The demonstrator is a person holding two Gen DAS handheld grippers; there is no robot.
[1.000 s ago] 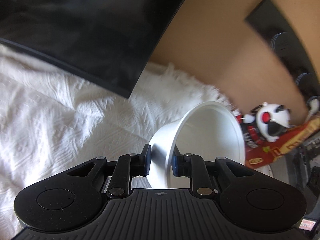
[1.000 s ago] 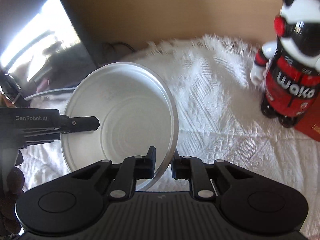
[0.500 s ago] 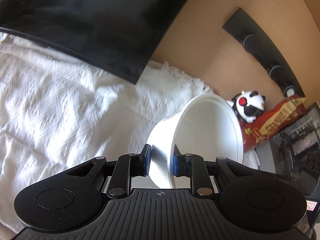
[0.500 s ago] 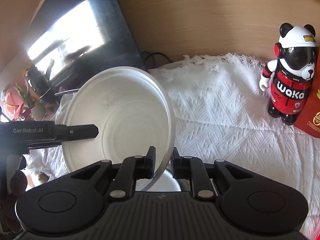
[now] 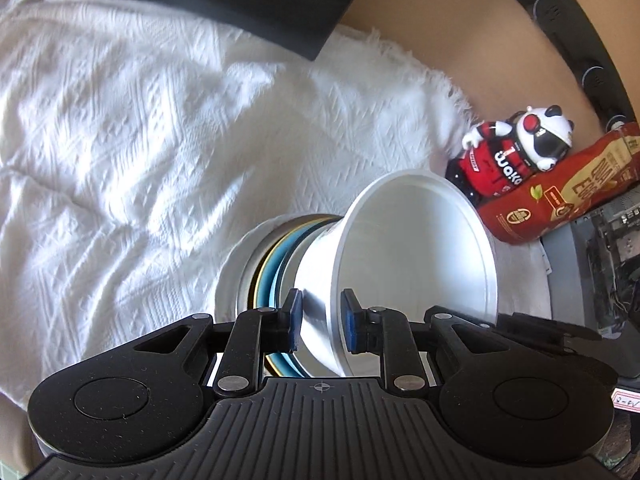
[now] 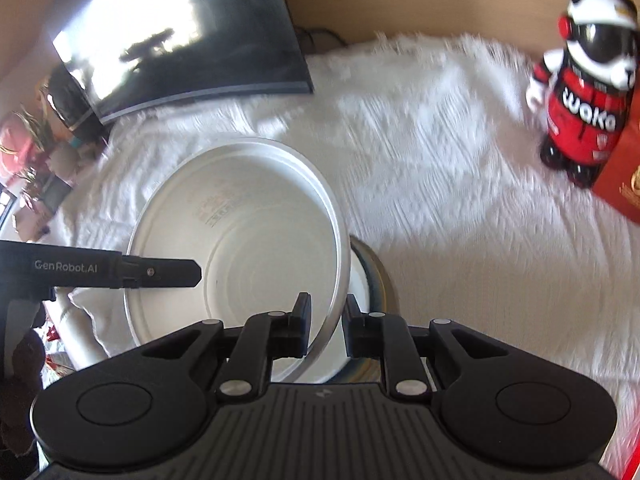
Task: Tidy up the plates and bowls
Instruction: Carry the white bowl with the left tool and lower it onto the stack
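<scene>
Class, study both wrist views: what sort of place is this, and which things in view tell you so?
Probably a home living room or bedroom surface, not a kitchen: a dark screen stands against a tan wall, a white textured cloth covers the surface, and a panda figurine stands beside a red snack bag.

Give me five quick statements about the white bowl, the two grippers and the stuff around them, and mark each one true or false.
1. Both grippers hold the same white plastic bowl by its rim. True: the left gripper and the right gripper each straddle the rim.
2. The bowl is full of soup. False: it is empty.
3. A stack of dishes lies under the bowl. True.
4. The panda figurine in red clothing lies flat on its back. False: it stands upright.
5. The surface is bare wood. False: a white textured cloth covers it.
</scene>
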